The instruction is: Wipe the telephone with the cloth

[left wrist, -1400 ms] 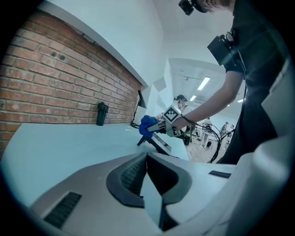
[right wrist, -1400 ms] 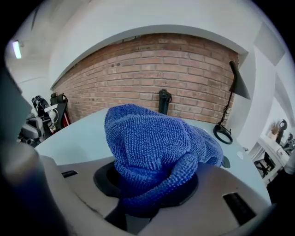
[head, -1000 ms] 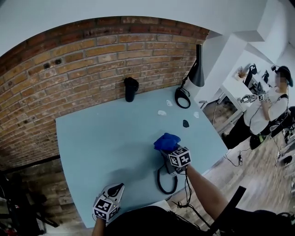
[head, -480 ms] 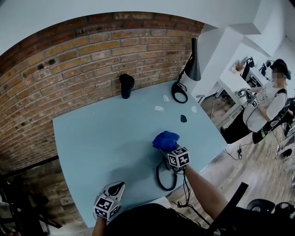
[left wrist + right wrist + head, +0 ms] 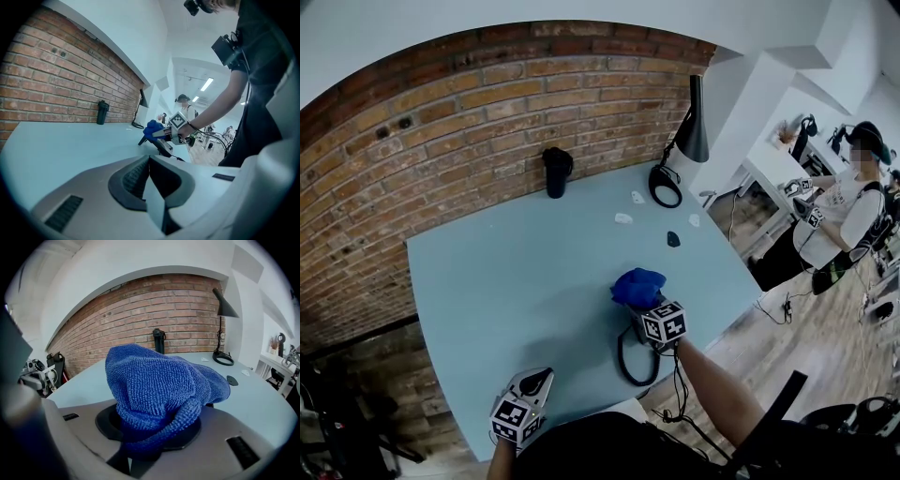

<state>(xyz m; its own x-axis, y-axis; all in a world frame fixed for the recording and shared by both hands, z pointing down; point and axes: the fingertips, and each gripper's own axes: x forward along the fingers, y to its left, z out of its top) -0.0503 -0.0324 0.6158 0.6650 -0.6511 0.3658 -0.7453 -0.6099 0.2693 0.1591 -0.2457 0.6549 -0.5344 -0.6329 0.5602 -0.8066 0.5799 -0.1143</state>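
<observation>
Starting at the left, the left gripper hangs low at the near edge of the pale blue table, well apart from everything else, and its own view shows the jaws pressed together with nothing between them. Further back, a black tumbler stands upright right against the brick wall. Moving toward the middle, the right gripper has its jaws clamped on a bunched-up blue cloth, and in its own view the terry fabric fills the gap and flops forward over the tips. That cloth sits right on top of the telephone, a dark unit near the table's front right edge, and the black cord loops out from it toward the person wearing the camera. Past that there's a small dark object lying on the table, with a few white scraps near it. In the far right corner a black lamp stands on its ring-shaped base. Way off right, past the table, another person is standing on the wood floor.
</observation>
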